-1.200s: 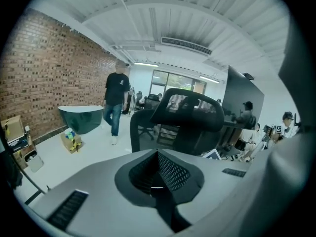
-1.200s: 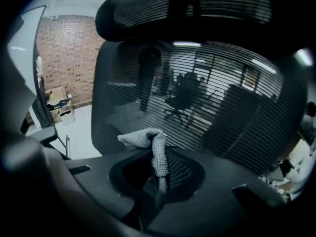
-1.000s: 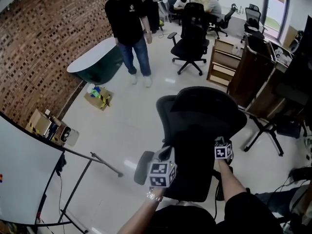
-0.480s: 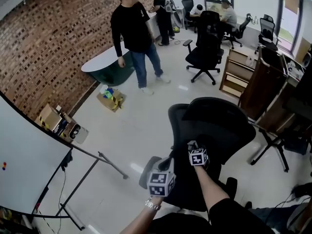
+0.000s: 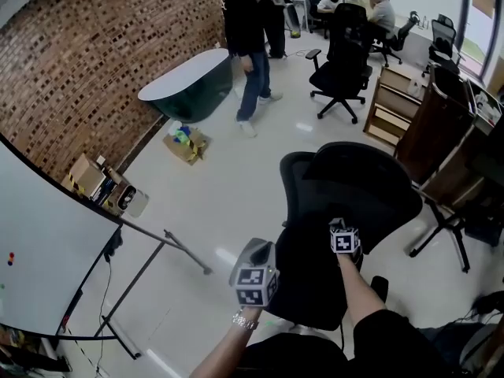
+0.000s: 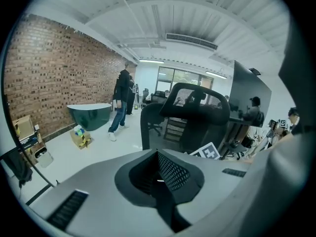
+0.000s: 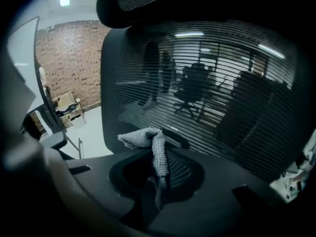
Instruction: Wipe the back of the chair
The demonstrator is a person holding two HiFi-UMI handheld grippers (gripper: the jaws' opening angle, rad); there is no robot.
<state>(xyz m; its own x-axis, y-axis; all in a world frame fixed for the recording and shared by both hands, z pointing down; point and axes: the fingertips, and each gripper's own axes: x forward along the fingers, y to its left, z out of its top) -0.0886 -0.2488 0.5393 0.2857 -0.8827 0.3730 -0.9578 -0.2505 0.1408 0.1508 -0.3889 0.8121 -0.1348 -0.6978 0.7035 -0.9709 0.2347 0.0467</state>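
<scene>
Along the left of the room I see a long brick wall (image 5: 94, 61), with a big whiteboard (image 5: 39, 266) on a stand slanting across the near corner below it. Right in front of me stands the black mesh chair (image 5: 354, 187), its back turned my way and its headrest at the top; in the right gripper view that mesh back fills almost the whole frame. Farther off by the wall sits a dark green tub (image 5: 185, 89), with a person in dark clothes (image 5: 248, 22) standing just beside it and a small cardboard box (image 5: 187, 142) on the pale floor near its end. My right gripper (image 5: 343, 235) is up against the rear of the chair back, and its jaws pinch a grey knitted cloth (image 7: 148, 139) whose loose end flops toward the lower mesh; I cannot tell whether it touches. My left gripper (image 5: 256, 258) hangs off the chair's left edge, apart from the mesh, with its jaws pressed together on nothing.
</scene>
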